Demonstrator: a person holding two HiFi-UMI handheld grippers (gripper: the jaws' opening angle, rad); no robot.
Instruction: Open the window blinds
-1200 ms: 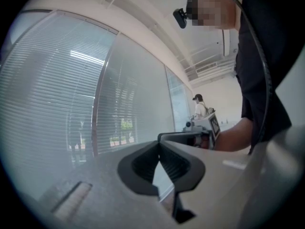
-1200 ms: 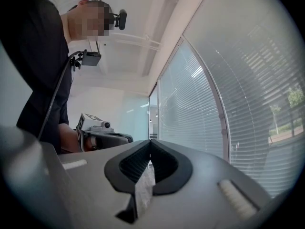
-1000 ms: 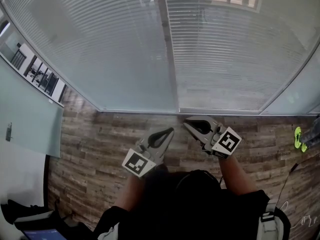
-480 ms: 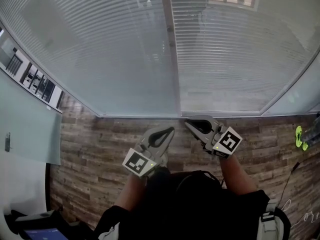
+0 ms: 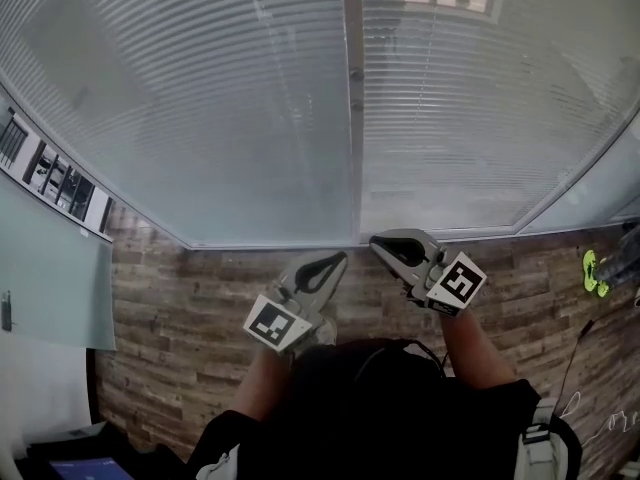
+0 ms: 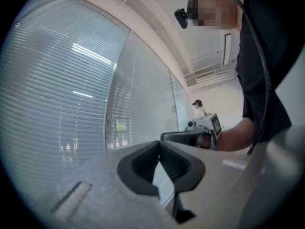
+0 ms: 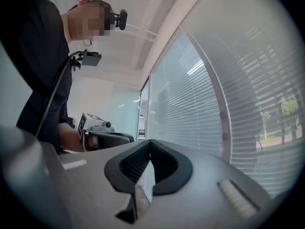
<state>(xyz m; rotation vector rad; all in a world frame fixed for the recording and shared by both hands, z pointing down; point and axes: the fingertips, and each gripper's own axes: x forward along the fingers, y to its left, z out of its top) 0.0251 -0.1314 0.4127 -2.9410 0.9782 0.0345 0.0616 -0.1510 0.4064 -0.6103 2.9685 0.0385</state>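
Observation:
The window blinds hang closed over two glass panels split by a grey mullion; slats also show in the left gripper view and the right gripper view. A thin pale rod or cord hangs in front of the left panel. My left gripper is held level just short of the window's base, shut and empty. My right gripper sits beside it near the mullion's foot, also shut with nothing in it. Each gripper sees the other: the right gripper, the left gripper.
Wood-plank floor runs up to the window. A frosted glass partition stands at the left. A neon-green shoe is at the right edge. A distant person stands along the window wall. Two small knobs sit on the mullion.
The window has come closer: its base has slid down the head view toward both grippers. Both grippers moved forward together and stayed shut.

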